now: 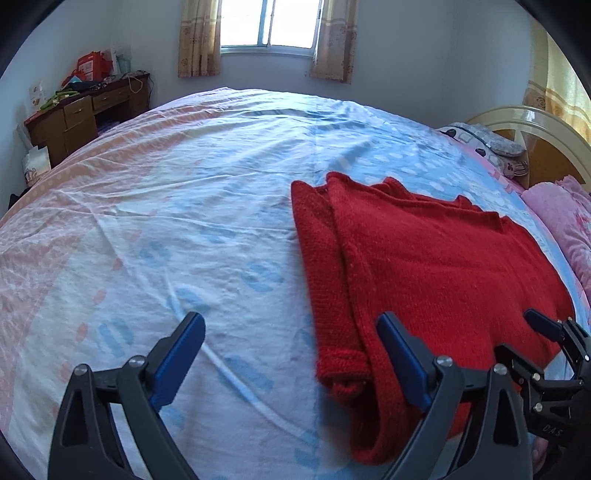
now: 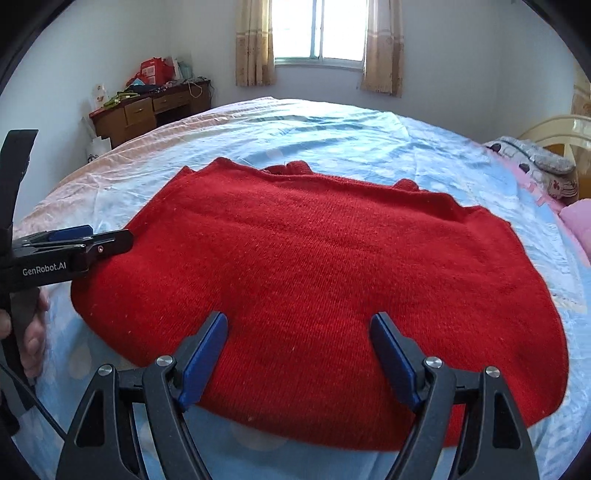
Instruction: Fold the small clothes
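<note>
A red knitted sweater lies flat on the bed, its left sleeve folded in over the body. My left gripper is open and empty, just above the sweater's near left edge. It also shows from the side in the right wrist view, at the sweater's left edge. My right gripper is open and empty, over the sweater's near hem. It also shows in the left wrist view at the sweater's near right part.
The bed sheet is light blue and pink and wrinkled. Pillows and a headboard are at the right. A wooden desk with clutter stands by the far left wall. A window is behind.
</note>
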Demonstrator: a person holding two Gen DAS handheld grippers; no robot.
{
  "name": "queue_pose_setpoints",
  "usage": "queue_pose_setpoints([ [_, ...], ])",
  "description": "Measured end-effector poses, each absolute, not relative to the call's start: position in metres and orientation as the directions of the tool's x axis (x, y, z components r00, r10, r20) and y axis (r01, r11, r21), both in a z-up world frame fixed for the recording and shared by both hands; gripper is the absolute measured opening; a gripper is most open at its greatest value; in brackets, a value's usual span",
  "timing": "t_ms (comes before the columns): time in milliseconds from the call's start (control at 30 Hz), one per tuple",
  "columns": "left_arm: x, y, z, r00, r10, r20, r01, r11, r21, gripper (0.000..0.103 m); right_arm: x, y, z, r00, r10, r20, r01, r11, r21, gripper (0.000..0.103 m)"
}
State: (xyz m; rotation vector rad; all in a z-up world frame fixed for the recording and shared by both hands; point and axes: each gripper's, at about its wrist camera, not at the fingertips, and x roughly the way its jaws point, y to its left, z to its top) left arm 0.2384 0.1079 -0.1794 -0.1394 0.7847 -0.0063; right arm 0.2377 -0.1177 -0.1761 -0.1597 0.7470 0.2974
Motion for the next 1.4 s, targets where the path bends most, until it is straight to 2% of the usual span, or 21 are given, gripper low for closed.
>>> queue_pose_setpoints([
  [300, 0.228, 0.117, -0.171, 0.716, -0.075, -0.694, -0.003, 0.994, -0.110, 0.100, 0.223, -0.117, -0.179, 0.699, 0.197, -0.687, -0.336, 0.939, -0.073, 0.081],
  [467, 0.223, 0.134, -0.164, 0.720, -0.070, -0.690, -0.012, 0.993, -0.114, 0.100, 0.205, -0.112, -0.168, 0.726, 0.226, -0.650, -0.355, 0.932, -0.073, 0.081],
  [567, 0.228, 0.150, -0.165, 0.713, -0.074, -0.698, -0.040, 0.989, -0.145, 0.100, 0.187, -0.092, -0.155, 0.768, 0.250, -0.590, -0.402, 0.905, -0.140, 0.081],
  [700, 0.237, 0.174, -0.166, 0.717, -0.082, -0.692, -0.086, 0.975, -0.204, 0.100, 0.173, -0.059, -0.153, 0.789, 0.249, -0.561, -0.462, 0.843, -0.275, 0.081],
  [867, 0.245, 0.183, -0.168, 0.729, -0.149, -0.668, -0.065, 0.956, -0.285, 0.100, 0.166, -0.029, -0.166, 0.798, 0.233, -0.556, -0.495, 0.780, -0.383, 0.081],
  [1267, 0.291, 0.174, -0.177, 0.696, -0.387, -0.606, 0.033, 0.859, -0.510, 0.099, 0.170, 0.006, -0.177, 0.801, 0.224, -0.555, -0.512, 0.737, -0.441, 0.078],
  [1333, 0.299, 0.170, -0.179, 0.685, -0.410, -0.602, 0.042, 0.847, -0.530, 0.096, 0.168, 0.013, -0.177, 0.808, 0.222, -0.546, -0.511, 0.725, -0.462, 0.076],
  [1400, 0.308, 0.163, -0.181, 0.674, -0.428, -0.602, 0.053, 0.841, -0.538, 0.095, 0.167, 0.018, -0.178, 0.815, 0.212, -0.540, -0.505, 0.717, -0.481, 0.066],
])
